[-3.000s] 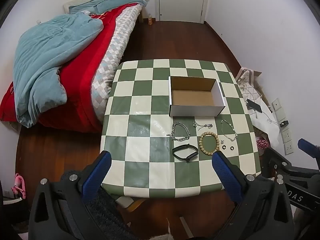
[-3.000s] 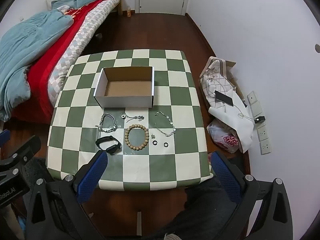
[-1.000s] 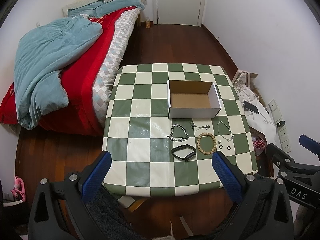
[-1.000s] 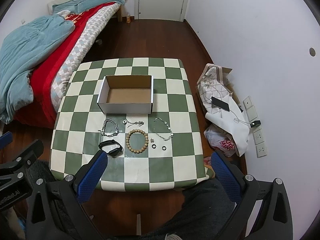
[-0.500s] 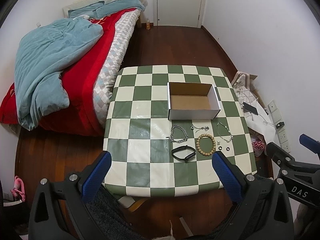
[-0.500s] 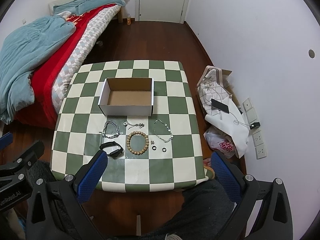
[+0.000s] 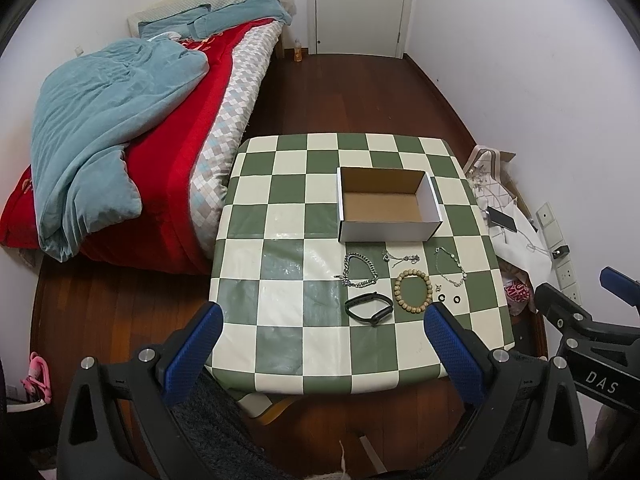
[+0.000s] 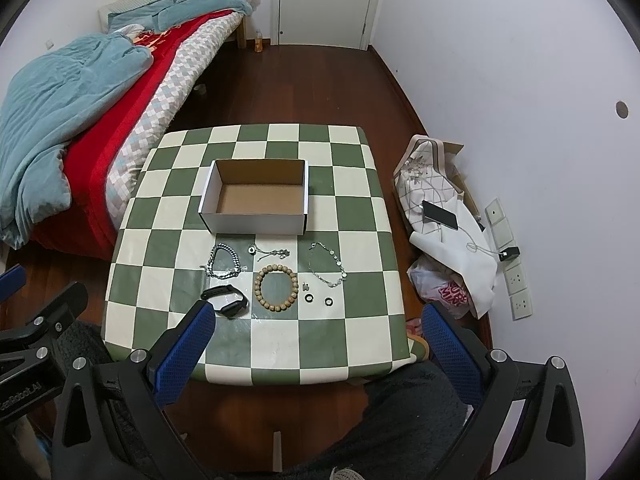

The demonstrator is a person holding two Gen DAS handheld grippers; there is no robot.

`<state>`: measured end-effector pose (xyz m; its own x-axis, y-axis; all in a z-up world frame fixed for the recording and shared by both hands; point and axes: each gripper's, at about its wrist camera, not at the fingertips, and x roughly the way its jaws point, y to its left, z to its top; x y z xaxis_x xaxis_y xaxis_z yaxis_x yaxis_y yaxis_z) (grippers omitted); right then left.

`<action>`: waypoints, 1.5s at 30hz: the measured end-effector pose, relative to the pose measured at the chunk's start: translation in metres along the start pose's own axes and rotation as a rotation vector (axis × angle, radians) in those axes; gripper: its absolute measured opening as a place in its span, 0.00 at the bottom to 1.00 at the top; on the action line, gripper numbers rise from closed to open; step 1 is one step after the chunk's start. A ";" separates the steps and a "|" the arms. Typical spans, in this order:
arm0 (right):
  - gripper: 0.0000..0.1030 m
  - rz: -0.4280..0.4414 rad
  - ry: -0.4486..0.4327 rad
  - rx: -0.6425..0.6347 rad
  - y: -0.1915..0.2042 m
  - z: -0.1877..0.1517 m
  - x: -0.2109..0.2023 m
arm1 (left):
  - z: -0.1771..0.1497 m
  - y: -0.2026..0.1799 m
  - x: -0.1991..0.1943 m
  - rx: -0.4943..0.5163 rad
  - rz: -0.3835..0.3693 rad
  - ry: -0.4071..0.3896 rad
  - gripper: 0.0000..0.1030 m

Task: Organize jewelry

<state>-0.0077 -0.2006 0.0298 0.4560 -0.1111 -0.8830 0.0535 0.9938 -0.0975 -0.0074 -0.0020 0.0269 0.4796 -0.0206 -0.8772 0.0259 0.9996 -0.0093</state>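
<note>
Two handheld grippers hover high above a green-and-cream checkered table [image 8: 360, 344], both with blue-padded fingers spread wide and holding nothing: the left gripper [image 7: 320, 344] and the right gripper [image 8: 316, 344]. An empty cardboard box [image 8: 256, 222] with white outer walls sits near the table's middle. Just in front of it, on the near side, the jewelry lies in a loose cluster, none of it in the box yet: a chunky silver chain bracelet [image 8: 224, 267], a thin chain with a small ring [image 8: 269, 253], a fine silver necklace [image 8: 327, 265], a wooden bead bracelet [image 8: 277, 288], a black wristband [image 8: 225, 300], and two small dark rings [image 8: 318, 300] beside a tiny pair of studs [image 8: 305, 287]. The sorting appears not to have begun. A sound approach would be to descend over one piece at a time, starting with the bulky bead bracelet or the wristband, and to pinch across its rim rather than flat against the tabletop; the fine chains and rings look likely to slip and will probably need a low, careful pinch.
</note>
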 end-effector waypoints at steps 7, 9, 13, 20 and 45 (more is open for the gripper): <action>1.00 0.010 0.005 0.018 -0.001 0.000 0.003 | 0.001 0.000 0.004 0.009 0.026 -0.017 1.00; 1.00 0.014 0.012 0.037 -0.004 0.001 0.007 | 0.002 0.001 0.013 0.015 0.056 -0.032 1.00; 1.00 0.005 0.041 0.087 -0.017 0.000 0.032 | 0.006 0.001 0.048 0.064 0.166 -0.050 1.00; 0.99 0.025 0.147 0.221 -0.062 -0.014 0.120 | 0.011 -0.005 0.133 0.160 0.304 0.022 1.00; 0.06 -0.011 0.200 0.203 -0.063 -0.018 0.322 | 0.024 -0.024 0.292 0.261 0.274 0.268 1.00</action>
<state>0.1201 -0.2991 -0.2569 0.2710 -0.0994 -0.9574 0.2439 0.9693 -0.0316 0.1534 -0.0327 -0.2171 0.2567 0.2836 -0.9239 0.1663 0.9288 0.3313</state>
